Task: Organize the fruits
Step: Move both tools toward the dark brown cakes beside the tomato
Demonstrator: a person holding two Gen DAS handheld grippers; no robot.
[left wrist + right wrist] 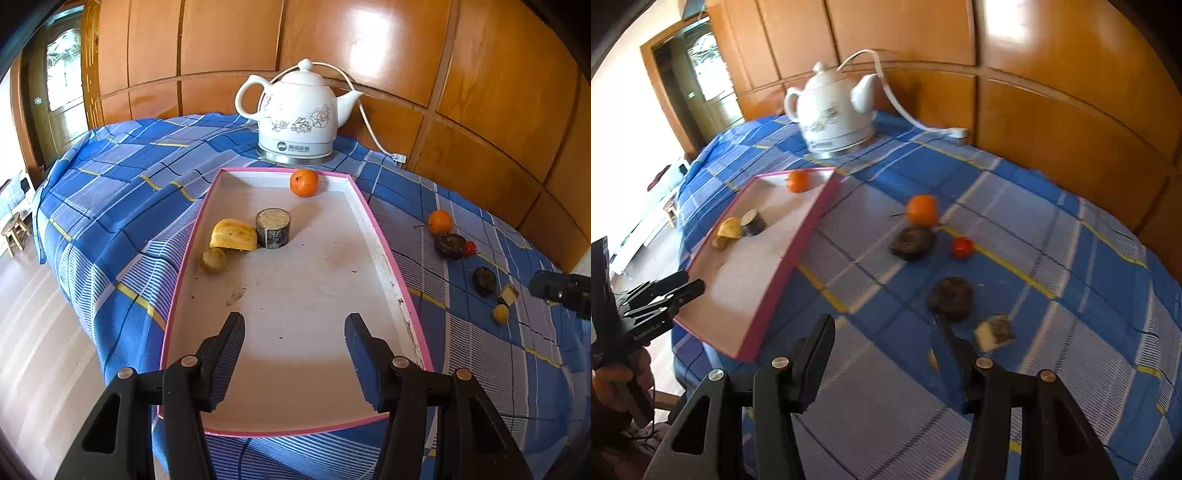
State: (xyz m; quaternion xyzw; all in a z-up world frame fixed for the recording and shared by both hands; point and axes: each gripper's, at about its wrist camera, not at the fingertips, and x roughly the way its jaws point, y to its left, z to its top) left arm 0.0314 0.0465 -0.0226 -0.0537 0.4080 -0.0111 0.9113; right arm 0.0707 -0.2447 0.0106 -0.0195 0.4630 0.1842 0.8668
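Seen only from the left wrist: the full floor of the shallow white tray with the pink rim (384,258), its long axis running away from the camera toward the white ceramic electric kettle with the grey flower print (299,114). Inside, near the far end, a round orange mandarin (304,182); at the left middle, a yellow curved fruit piece (233,235) touching a short dark-skinned cylinder with a pale cut top (273,228) that stands upright; just in front, a small yellow-green round fruit (213,260). Left gripper (294,334) poised over the tray's near end, jaws apart, nothing between them.

Seen clearly only from the right wrist: the loose fruit on the blue plaid tablecloth (1052,236), right of the tray. A second orange mandarin (922,209), a dark wrinkled round fruit (911,242) just below it, a small red fruit (962,247) beside that, another dark round fruit (950,298) nearer, then a pale wedge with dark rind (994,331). Right gripper (882,336) above bare cloth, jaws parted, gripping nothing.

Hard to read: right view blurred throughout; a small yellowish fruit (933,360) mostly hidden behind the right finger, plain in the left view. Kinds of the dark fruit not discernible. At the left edge, a hand (613,380) partly cut off.
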